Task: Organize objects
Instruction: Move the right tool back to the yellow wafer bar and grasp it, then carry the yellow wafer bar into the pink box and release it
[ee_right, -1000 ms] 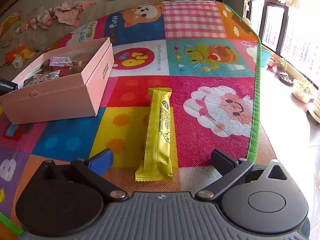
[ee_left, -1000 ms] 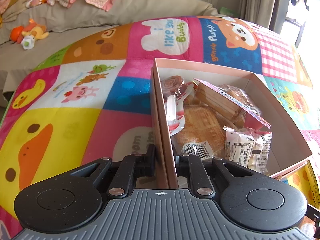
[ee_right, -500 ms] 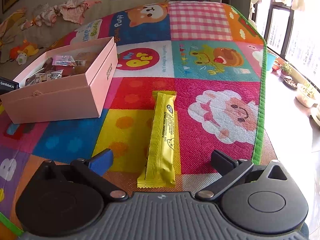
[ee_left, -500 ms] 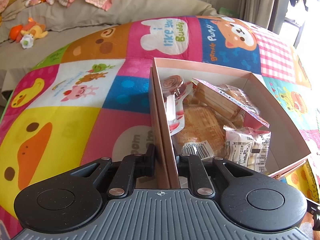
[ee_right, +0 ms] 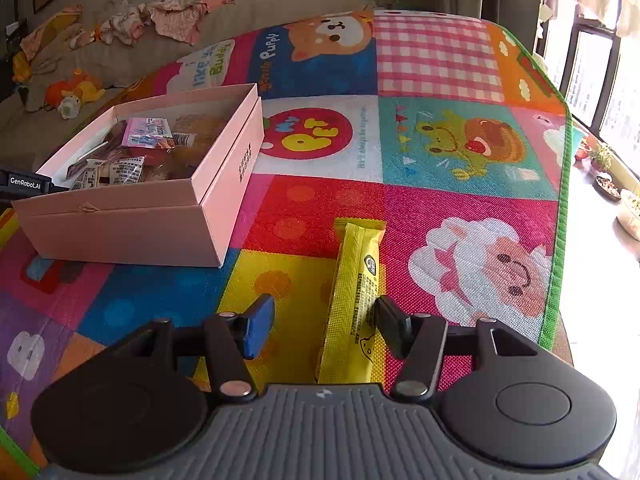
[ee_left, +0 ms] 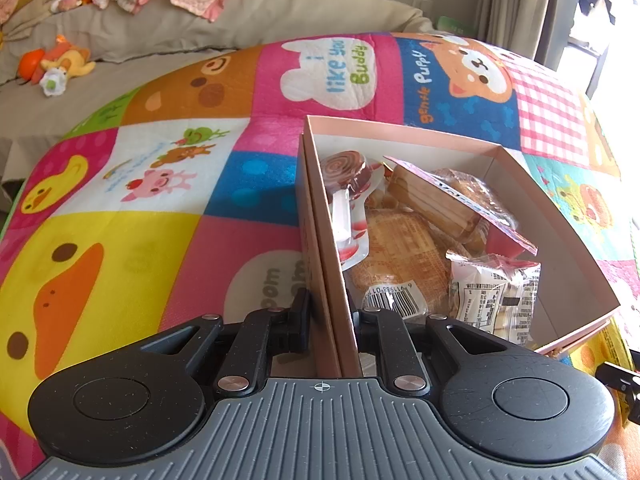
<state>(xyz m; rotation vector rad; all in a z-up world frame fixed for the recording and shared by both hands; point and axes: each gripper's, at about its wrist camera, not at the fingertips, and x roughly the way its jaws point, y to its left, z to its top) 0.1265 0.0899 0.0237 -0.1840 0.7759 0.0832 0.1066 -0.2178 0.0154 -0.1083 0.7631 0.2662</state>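
A pink box (ee_left: 400, 130) holding several wrapped snacks (ee_left: 400, 248) stands open on the play mat. My left gripper (ee_left: 332, 314) straddles the box's near left wall, one finger outside and one inside. The pads still touch the wall while the jaws are opening slightly. In the right wrist view the same box (ee_right: 132, 232) sits at the left. A long yellow snack bar (ee_right: 354, 280) lies flat on the mat between the fingers of my right gripper (ee_right: 324, 312). Its jaws are closing: the right finger (ee_right: 390, 320) meets the bar's edge, and the blue-padded left finger (ee_right: 260, 324) stands apart from it.
A colourful cartoon play mat (ee_right: 440, 140) covers the floor, its green edge (ee_right: 560, 220) at the right. Beyond it are a window and potted plants (ee_right: 600, 168). A beige sofa (ee_left: 200, 28) with clothes and soft toys (ee_left: 60, 64) runs along the back.
The right gripper's jaws have narrowed from wide open around the yellow bar, and the gripper has crept forward along it. The left gripper stays on the box wall.
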